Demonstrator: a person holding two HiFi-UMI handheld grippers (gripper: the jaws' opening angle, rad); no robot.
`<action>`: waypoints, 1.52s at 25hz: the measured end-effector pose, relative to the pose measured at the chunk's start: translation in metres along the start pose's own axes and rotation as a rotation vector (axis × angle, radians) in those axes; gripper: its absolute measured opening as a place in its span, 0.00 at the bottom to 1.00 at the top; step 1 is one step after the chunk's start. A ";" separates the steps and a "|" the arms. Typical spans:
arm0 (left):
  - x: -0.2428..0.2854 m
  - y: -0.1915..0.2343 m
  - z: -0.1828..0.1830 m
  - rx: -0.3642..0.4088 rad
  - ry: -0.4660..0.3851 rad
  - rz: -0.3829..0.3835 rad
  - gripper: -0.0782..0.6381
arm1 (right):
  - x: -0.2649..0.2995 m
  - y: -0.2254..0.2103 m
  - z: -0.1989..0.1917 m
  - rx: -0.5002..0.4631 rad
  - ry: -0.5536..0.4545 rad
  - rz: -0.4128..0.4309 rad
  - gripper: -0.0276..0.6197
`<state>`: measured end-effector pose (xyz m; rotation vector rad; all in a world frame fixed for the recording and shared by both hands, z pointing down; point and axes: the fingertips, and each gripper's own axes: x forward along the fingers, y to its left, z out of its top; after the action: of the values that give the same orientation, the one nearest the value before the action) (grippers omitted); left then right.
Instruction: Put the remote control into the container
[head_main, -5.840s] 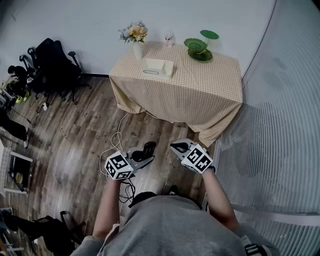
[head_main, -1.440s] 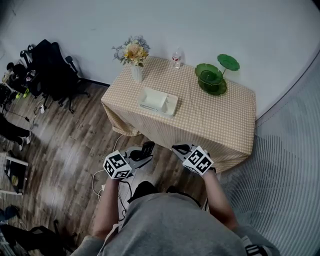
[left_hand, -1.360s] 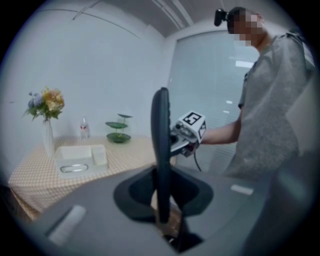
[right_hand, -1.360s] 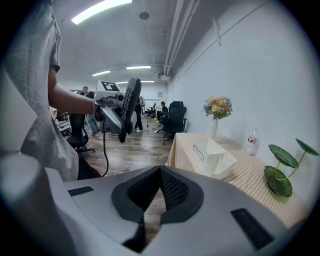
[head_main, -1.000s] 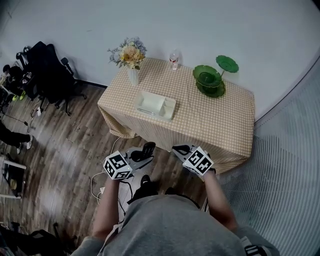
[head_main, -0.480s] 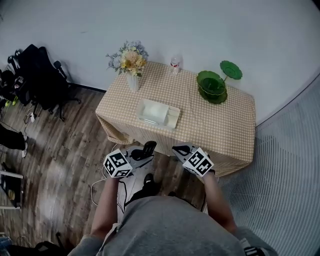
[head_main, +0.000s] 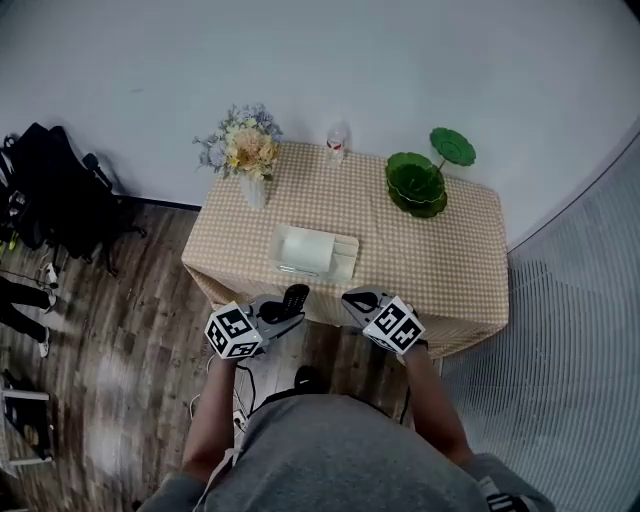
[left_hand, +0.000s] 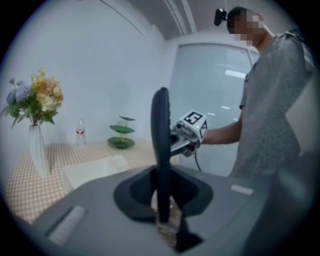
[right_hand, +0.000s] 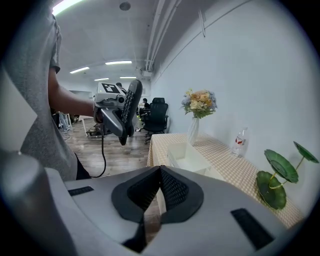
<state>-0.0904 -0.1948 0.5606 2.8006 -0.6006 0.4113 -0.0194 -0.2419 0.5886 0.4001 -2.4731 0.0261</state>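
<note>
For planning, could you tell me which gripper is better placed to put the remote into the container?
Left: the left gripper grips the remote control facing the container; the right gripper is shut, empty.

The table (head_main: 430, 250) wore a cloth of small tan-and-white checks. On it the container (head_main: 313, 250) was plain white. At eleven o'clock from the container, a white vase (head_main: 254, 190) carried flowers (head_main: 243, 145) in yellow, peach and pale blue-violet, with green leaves. At twelve o'clock a clear bottle (head_main: 336, 143) bore a red label, and at two o'clock the tiered dish (head_main: 415, 185) was glossy green. The remote control (head_main: 294, 299) was black. The left tongs (head_main: 283, 312) and right tongs (head_main: 352, 298) were grey with black pads (right_hand: 172, 191) and white faces printed with black squares. The floor (head_main: 120, 340) showed brown wood-grain planks. The wall (head_main: 400, 60) was off-white and the person's shirt (head_main: 340, 460) was mottled grey.
</note>
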 end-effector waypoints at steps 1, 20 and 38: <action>0.000 0.005 0.001 0.006 0.001 -0.009 0.19 | 0.002 -0.004 0.002 0.004 0.001 -0.009 0.07; 0.019 0.068 0.017 0.094 0.048 -0.157 0.19 | 0.029 -0.058 0.006 0.089 -0.001 -0.130 0.07; 0.052 0.085 0.034 0.076 0.043 -0.113 0.19 | 0.009 -0.101 0.004 0.037 0.000 -0.087 0.07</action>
<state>-0.0740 -0.2992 0.5612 2.8721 -0.4241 0.4793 0.0006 -0.3408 0.5837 0.5236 -2.4556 0.0364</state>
